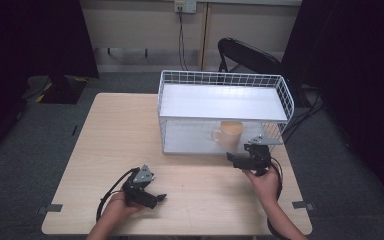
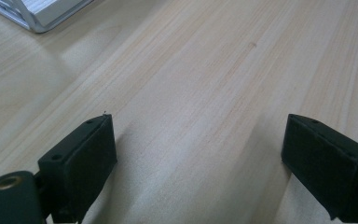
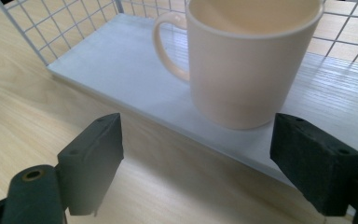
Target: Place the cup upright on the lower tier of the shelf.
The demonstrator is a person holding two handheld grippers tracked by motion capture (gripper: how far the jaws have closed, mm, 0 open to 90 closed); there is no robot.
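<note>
Right gripper view is showing the cream mug (image 3: 254, 60) sitting upright on the bottom shelf of the white wire rack (image 3: 98, 51), near its front edge, handle pointing left. The right gripper (image 3: 196, 154) is hovering just in front of it, jaws spread wide and gripping nothing. Over on the wooden table (image 1: 125, 135), the left gripper (image 1: 156, 198) is resting well apart from the rack, jaws also gaping open.

Rack (image 1: 280, 95) front open; mug (image 1: 228, 134) on lower shelf, wire sides & upper shelf crowd it. Surface (image 1: 115, 135) left edge free.
</note>
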